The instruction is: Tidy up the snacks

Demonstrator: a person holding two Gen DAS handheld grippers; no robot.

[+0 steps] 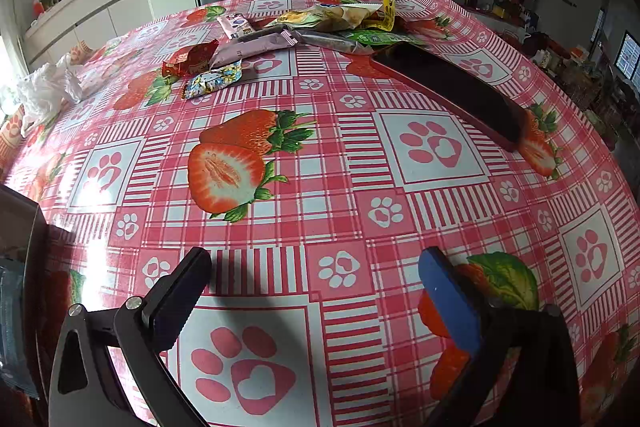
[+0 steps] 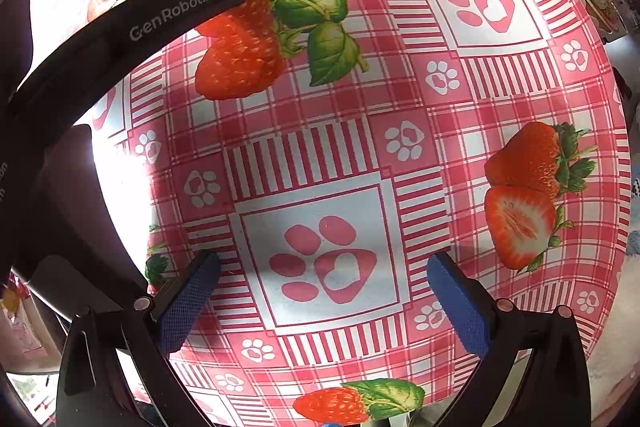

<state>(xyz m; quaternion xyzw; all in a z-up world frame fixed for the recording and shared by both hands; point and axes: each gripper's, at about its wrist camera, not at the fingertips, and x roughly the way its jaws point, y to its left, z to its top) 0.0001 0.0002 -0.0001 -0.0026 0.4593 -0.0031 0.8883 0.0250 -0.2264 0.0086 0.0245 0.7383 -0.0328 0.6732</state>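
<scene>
Start of the job, nothing picked yet. My left gripper (image 1: 316, 291) and right gripper (image 2: 324, 287) both spread wide, empty, low over the desk (image 1: 360, 187). Snacks (image 1: 280, 39) heaped at far edge beside a dark tray (image 1: 460, 87). Next: reach forward, take the nearest packet.

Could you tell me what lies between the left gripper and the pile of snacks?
Only bare tablecloth: the left wrist view shows nothing between the open left gripper and the snacks at the far end. A dark tray sits off to the right.
</scene>
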